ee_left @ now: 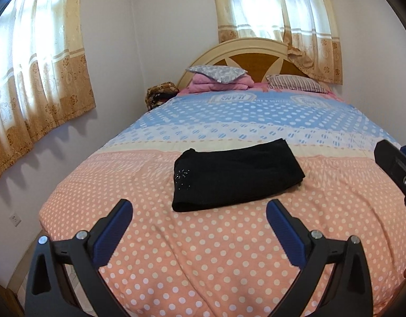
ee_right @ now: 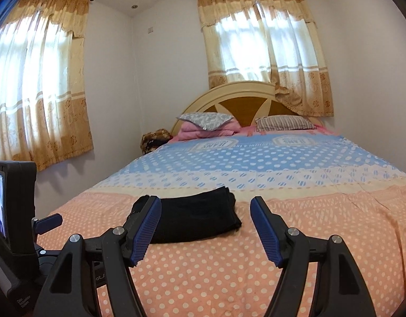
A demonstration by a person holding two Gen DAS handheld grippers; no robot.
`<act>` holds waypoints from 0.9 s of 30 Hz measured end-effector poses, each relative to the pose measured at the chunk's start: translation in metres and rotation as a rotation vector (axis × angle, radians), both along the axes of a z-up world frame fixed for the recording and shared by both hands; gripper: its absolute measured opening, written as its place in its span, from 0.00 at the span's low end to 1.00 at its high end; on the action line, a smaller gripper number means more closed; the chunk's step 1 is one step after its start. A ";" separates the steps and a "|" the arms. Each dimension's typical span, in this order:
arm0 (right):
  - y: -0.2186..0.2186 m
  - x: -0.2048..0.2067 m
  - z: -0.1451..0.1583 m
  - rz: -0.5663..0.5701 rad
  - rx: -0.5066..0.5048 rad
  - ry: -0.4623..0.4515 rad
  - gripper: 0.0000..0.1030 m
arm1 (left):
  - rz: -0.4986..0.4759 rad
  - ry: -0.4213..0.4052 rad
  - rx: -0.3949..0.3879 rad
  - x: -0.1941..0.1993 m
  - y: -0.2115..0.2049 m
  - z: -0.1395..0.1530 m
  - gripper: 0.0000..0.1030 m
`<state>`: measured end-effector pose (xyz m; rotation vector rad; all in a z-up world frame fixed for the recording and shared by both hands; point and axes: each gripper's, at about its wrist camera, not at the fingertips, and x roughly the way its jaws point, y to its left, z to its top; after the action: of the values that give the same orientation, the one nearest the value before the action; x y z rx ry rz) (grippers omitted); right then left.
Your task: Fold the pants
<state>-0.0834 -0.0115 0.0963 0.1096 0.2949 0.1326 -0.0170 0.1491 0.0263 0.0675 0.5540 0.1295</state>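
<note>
Black pants [ee_left: 236,175] lie folded into a compact rectangle on the orange polka-dot part of the bedspread [ee_left: 203,251]; a small sparkly motif shows near their left end. My left gripper [ee_left: 199,208] is open and empty, held just in front of the pants. In the right wrist view the pants [ee_right: 197,218] lie just beyond my right gripper [ee_right: 205,206], which is open and empty. The left gripper's body and screen [ee_right: 15,211] show at that view's left edge.
The bed fills both views, with a blue polka-dot band [ee_left: 229,111] farther back. Pillows and a pink blanket [ee_left: 218,78] sit at the headboard [ee_left: 245,52]. Curtained windows [ee_left: 39,66] are on the left wall and behind the bed. A brown bundle [ee_left: 160,95] sits beside the bed.
</note>
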 end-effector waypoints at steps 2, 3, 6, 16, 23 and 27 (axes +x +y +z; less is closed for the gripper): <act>-0.002 -0.002 0.001 -0.009 0.002 0.001 0.70 | -0.007 0.000 -0.005 -0.002 -0.002 0.000 1.00; -0.004 -0.003 0.001 -0.014 0.003 0.001 0.70 | -0.009 0.002 -0.007 -0.002 -0.003 0.000 1.00; -0.006 -0.005 0.001 -0.025 0.003 0.005 0.70 | -0.025 0.010 -0.009 -0.004 -0.009 0.000 1.00; -0.005 -0.019 0.006 -0.035 0.005 -0.022 0.70 | -0.042 0.010 -0.020 -0.011 -0.014 0.003 1.00; -0.005 -0.024 0.008 -0.043 0.000 -0.032 0.70 | -0.056 0.005 -0.024 -0.016 -0.017 0.007 1.00; -0.003 -0.027 0.009 -0.046 -0.006 -0.036 0.70 | -0.052 -0.001 -0.028 -0.016 -0.016 0.009 1.00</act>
<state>-0.1100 -0.0142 0.1052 0.1080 0.2569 0.0885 -0.0330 0.1333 0.0354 0.0546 0.5523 0.0715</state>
